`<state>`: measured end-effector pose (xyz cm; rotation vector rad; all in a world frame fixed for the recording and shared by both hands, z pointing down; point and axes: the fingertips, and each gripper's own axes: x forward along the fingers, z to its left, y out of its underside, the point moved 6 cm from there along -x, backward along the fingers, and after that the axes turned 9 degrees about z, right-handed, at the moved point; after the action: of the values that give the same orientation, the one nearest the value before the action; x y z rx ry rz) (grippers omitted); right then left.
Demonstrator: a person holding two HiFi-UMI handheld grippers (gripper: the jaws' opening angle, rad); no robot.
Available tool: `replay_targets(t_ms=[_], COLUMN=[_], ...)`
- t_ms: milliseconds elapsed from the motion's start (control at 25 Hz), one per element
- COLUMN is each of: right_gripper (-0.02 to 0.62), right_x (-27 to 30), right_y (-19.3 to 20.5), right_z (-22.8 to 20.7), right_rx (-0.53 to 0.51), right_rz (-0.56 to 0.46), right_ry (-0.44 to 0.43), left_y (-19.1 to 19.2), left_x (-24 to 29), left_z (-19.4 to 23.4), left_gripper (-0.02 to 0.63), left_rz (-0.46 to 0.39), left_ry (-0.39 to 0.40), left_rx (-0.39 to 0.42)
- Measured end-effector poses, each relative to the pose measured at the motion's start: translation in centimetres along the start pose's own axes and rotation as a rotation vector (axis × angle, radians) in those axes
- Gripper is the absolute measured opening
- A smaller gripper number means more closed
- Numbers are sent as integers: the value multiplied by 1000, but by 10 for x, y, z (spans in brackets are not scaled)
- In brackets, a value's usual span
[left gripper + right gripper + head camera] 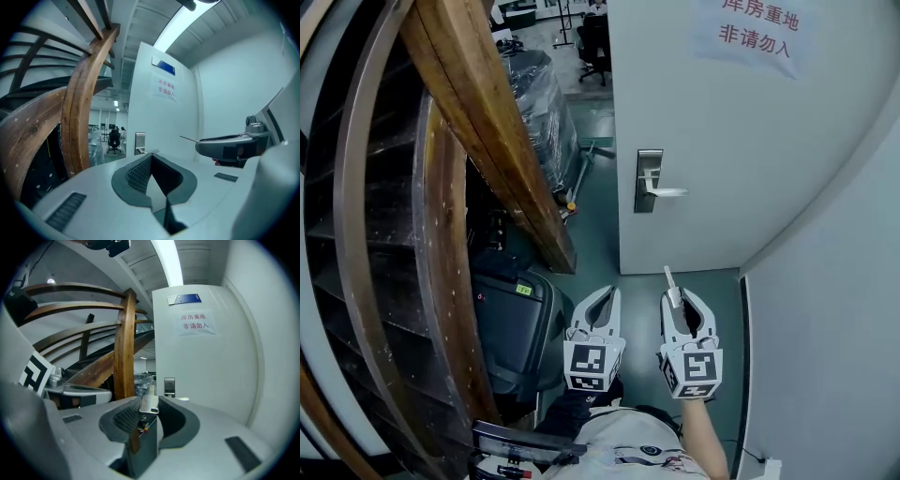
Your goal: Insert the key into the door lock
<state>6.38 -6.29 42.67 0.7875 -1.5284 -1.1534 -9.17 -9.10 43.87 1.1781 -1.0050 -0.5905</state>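
A white door [722, 141] stands ahead, with a metal lock plate [649, 180] and a lever handle [667, 192] at its left edge. My right gripper [682, 296] is shut on a silver key [670, 280] whose blade sticks out forward, towards the door and well short of it. In the right gripper view the key [150, 402] sits between the pads, roughly in line with the lock plate [169, 386]. My left gripper [606, 295] hangs beside the right one, its tips together and nothing in them. The left gripper view shows the lock plate [139, 141] far off.
A curved wooden stair stringer [487, 141] runs along the left. By it are a plastic-wrapped bundle [539, 103] and a black case [511, 328] on the floor. A white wall [825, 356] closes the right side. The door carries a paper sign [757, 28]. An office chair [595, 42] stands beyond.
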Motion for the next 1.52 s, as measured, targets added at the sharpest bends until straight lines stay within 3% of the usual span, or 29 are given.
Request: replay_targets(t_ms=[240,560,920,1240,1520], right_gripper=[118,118,118,118,118], right_x=[52,108,192,265,314], right_y=[2,20,63,91,95], right_z=[1,-18,-58,-86,-100], right_rx=[-2,-12,-51,-58,-69], right_rz=[41,110,123,110,106], right_ry=[22,3,-43,-18,-3], left_y=[-4,12,64,116,138], left_x=[37,79,115,149,168], left_z=[35,49,54,66,79], left_gripper=[5,5,5,5,5], left_rz=[17,46,32,33,46], left_ry=[22,12,-80,-100,-116], left_rx=[16,-3,-50,-59,-60])
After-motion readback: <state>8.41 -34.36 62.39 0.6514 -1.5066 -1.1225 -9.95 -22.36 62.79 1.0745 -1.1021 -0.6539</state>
